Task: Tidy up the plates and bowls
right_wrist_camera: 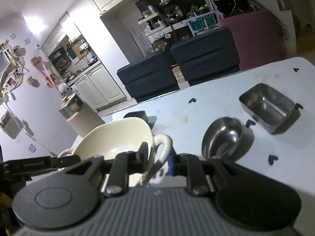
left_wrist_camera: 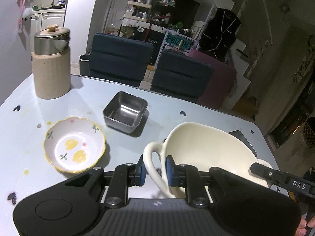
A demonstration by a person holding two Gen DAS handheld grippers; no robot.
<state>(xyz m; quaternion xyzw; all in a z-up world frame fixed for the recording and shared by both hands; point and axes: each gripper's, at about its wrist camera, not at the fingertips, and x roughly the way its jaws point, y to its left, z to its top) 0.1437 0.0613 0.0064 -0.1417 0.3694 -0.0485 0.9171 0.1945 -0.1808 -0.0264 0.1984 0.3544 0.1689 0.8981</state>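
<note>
Cream bowl (left_wrist_camera: 204, 149) held by both handles above the pale blue table (left_wrist_camera: 23, 122).
Left gripper (left_wrist_camera: 154, 170) points down at a slant, its blue pads clamped on the bowl's left loop handle (left_wrist_camera: 152, 157); right gripper (right_wrist_camera: 157, 162) tilts likewise, its fingers closed on the opposite handle (right_wrist_camera: 164, 143). Left of the bowl sit a flowered dish (left_wrist_camera: 74, 145) and a square steel tin (left_wrist_camera: 125, 114); right of it, a round steel bowl (right_wrist_camera: 222, 137) and a second steel tin (right_wrist_camera: 268, 108).
</note>
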